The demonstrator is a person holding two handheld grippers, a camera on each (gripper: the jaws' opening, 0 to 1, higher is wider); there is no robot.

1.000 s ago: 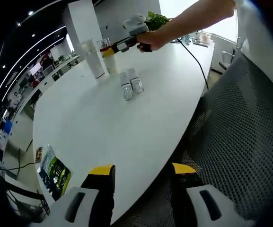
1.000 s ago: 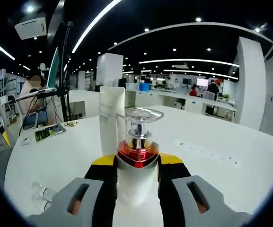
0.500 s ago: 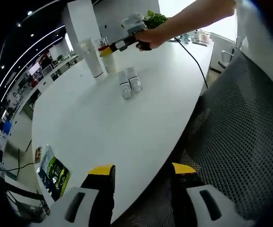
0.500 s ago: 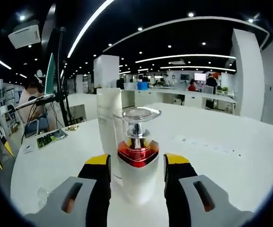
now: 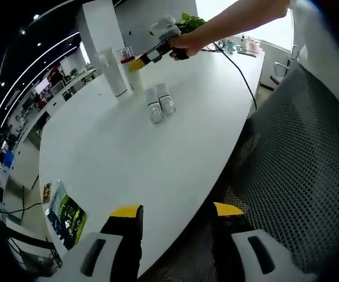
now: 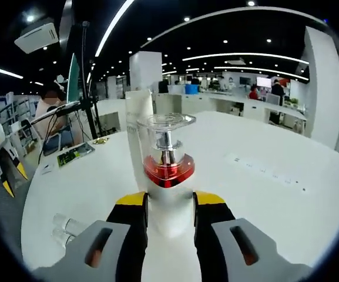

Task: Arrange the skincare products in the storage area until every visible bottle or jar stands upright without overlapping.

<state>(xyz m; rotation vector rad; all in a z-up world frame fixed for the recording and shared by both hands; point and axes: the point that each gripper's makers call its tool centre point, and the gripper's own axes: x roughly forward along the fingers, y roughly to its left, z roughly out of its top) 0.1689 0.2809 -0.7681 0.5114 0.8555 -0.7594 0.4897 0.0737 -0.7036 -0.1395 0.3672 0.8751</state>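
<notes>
Two small clear bottles (image 5: 159,104) lie on their sides, side by side and touching, on the white table (image 5: 128,158); in the right gripper view they show low at the left (image 6: 64,228). Left gripper view, left to right: a printed card (image 5: 68,214) at the near table edge, the left gripper (image 5: 178,226) with jaws spread over the table rim and nothing between them, a mesh chair back (image 5: 298,170) at right. Farther up, a tall white tube (image 5: 116,73) stands upright, and the right gripper (image 5: 135,63) reaches in beside it, held by a hand (image 5: 181,46).

Right gripper view, left to right: the tall white tube (image 6: 138,126) stands just behind the pump bottle (image 6: 167,176), which is upright with a clear cap and red collar. The right gripper (image 6: 169,212) has its jaws against the bottle's white base on both sides; contact looks firm, though the fisheye makes that uncertain.
</notes>
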